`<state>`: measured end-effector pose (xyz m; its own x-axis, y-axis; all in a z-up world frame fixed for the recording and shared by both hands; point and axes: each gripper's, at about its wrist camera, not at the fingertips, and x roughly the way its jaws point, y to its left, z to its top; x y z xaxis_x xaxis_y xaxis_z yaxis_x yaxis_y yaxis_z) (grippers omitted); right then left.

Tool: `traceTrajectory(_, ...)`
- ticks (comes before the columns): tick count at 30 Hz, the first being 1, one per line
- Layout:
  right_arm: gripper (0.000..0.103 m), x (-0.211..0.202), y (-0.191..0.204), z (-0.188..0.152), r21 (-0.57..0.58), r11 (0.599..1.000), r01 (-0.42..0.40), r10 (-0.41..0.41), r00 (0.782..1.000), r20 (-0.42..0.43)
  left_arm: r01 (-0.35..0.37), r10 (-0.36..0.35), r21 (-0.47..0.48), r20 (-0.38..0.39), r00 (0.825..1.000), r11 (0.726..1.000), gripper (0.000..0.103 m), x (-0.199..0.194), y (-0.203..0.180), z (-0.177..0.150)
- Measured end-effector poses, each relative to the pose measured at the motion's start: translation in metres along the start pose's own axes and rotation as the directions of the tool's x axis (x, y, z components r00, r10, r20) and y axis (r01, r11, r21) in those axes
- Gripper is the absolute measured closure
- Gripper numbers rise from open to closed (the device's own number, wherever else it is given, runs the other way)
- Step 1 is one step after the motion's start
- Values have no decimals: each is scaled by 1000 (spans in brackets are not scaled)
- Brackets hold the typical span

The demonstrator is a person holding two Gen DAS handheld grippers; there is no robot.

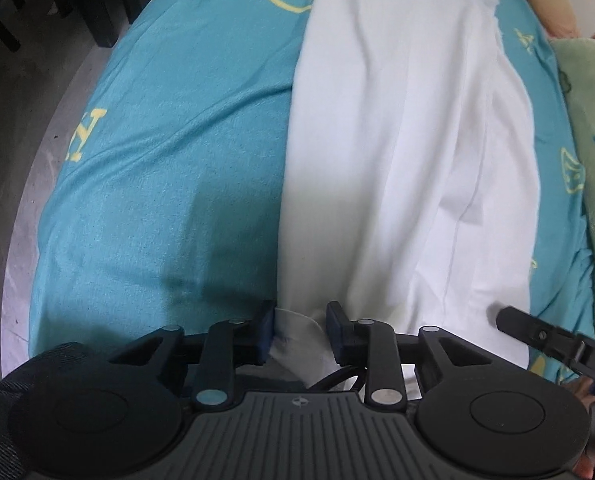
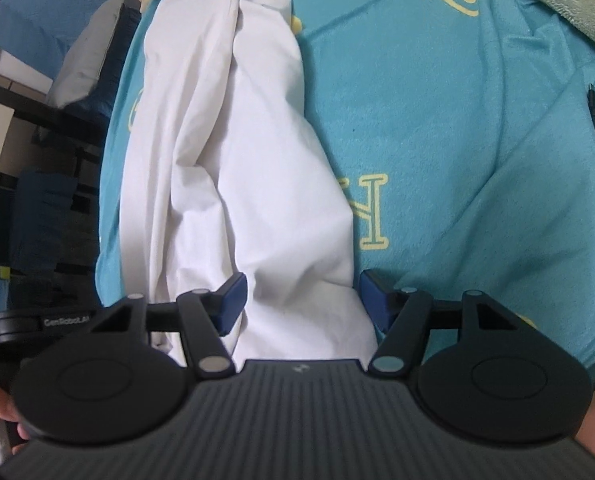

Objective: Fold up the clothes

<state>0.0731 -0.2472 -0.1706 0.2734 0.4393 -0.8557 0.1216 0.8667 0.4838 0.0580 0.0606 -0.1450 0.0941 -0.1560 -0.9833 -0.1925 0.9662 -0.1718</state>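
1. Gripping near edge: your left gripper [image 1: 300, 330] has its jaws narrowed onto a corner of the white garment [image 1: 409, 152]; it looks pinched.
2. Your right gripper [image 2: 302, 300] is wide open, straddling the same cloth, holding nothing.
3. Garment lies in a long strip on the teal bedsheet [image 1: 169, 152].
4. Risk: a thin pinch could slip if you pull, and open right jaws may snag a loose layer and bunch it.
5. Cloth: thin, soft, creased cotton-like weave. Sheet: fuzzy, yellow prints.

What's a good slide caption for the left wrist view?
Left gripper pinching the near edge of a long white cotton garment on a teal printed bedsheet.
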Motion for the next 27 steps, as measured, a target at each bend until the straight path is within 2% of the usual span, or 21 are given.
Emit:
traceTrajectory(3,38,1,2,-2,-9,1000,0,0,1000,-8,2,-2,-1,-17,1000,1000,45,2,1,2)
traceTrajectory(6,38,2,6,-4,-35,999,12,-12,1000,-12,7,-6,39,-20,1000,999,39,2,-4,1)
traceTrajectory(8,38,4,12,-6,-72,997,21,-22,1000,-19,7,-5,68,-21,1000,998,40,0,-7,-2)
traceTrajectory(10,40,7,21,-10,-130,991,21,-26,999,-41,13,-11,87,-26,1000,996,48,-3,-10,-6)
traceTrajectory(13,41,8,25,-12,-154,988,24,-32,998,-50,21,-16,151,-34,999,988,48,-8,-20,-12)
traceTrajectory(16,41,9,29,-14,-179,983,28,-39,998,-58,15,-9,174,-36,999,985,50,-10,-22,-15)
traceTrajectory(18,41,9,32,-15,-196,980,30,-43,997,-64,9,-2,176,-41,999,984,60,-10,-21,-15)
traceTrajectory(19,43,9,33,-16,-204,979,31,-45,997,-66,7,0,183,-41,999,983,63,-10,-22,-15)
traceTrajectory(21,68,10,38,-18,-229,973,40,-58,996,-70,5,0,202,-23,1000,979,77,-14,-23,-18)
traceTrajectory(22,85,11,41,-20,-244,969,47,-66,995,-71,6,-4,207,-10,1000,978,80,-16,-23,-20)
traceTrajectory(23,90,11,43,-21,-256,965,49,-69,995,-68,9,-10,209,4,1000,978,83,-19,-23,-21)
traceTrajectory(25,93,5,46,-23,-273,961,38,-53,997,-47,49,-56,185,36,998,982,85,-27,-17,-23)
traceTrajectory(27,94,-2,47,-25,-277,961,21,-30,999,-26,133,-141,124,60,988,983,85,-38,-4,-22)
